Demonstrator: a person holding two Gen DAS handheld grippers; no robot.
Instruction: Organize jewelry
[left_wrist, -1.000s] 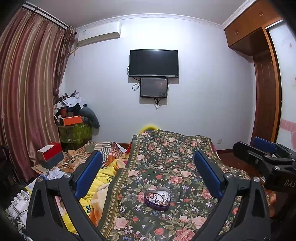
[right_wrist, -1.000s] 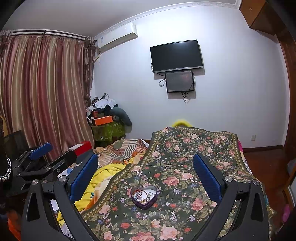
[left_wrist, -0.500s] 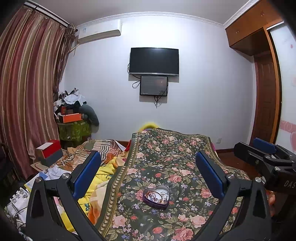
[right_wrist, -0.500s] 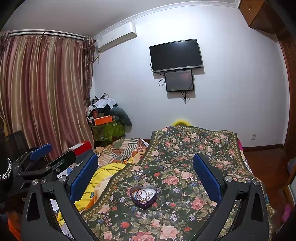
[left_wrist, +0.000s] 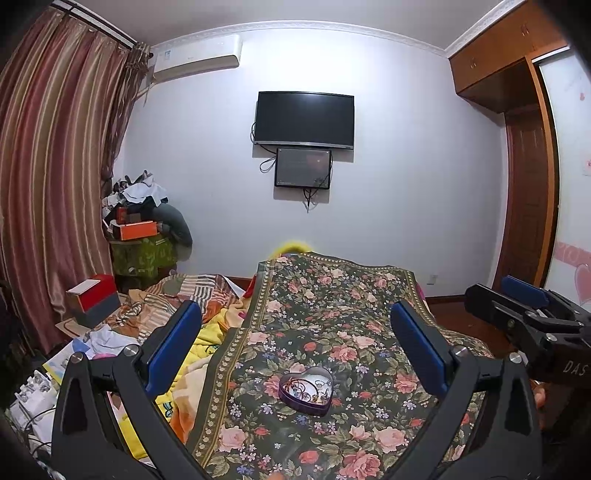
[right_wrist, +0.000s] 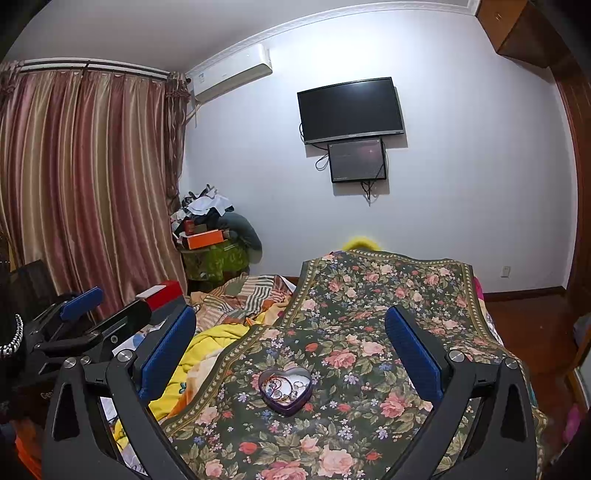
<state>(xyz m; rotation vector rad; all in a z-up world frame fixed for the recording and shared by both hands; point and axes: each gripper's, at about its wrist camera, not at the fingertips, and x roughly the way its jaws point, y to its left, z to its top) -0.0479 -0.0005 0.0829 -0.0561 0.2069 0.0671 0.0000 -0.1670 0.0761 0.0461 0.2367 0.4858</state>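
Note:
A purple heart-shaped tin (left_wrist: 306, 390) with rings and chains inside sits on the dark floral blanket (left_wrist: 332, 314); it also shows in the right wrist view (right_wrist: 285, 387). My left gripper (left_wrist: 295, 332) is open and empty, held above and behind the tin. My right gripper (right_wrist: 290, 328) is open and empty too, likewise above the tin. The right gripper shows at the right edge of the left wrist view (left_wrist: 524, 310), and the left gripper at the left edge of the right wrist view (right_wrist: 85, 314).
Rumpled yellow and striped bedding (left_wrist: 207, 310) lies left of the floral blanket. A red and grey box (left_wrist: 94, 299) and clutter sit at the left. A pile of boxes and clothes (left_wrist: 144, 229) stands by the curtain. A wooden wardrobe (left_wrist: 524, 177) is at the right.
Both grippers have tilted slightly, so the tin sits a little lower and nearer in the views. Both stay open and empty. The tin has not moved.

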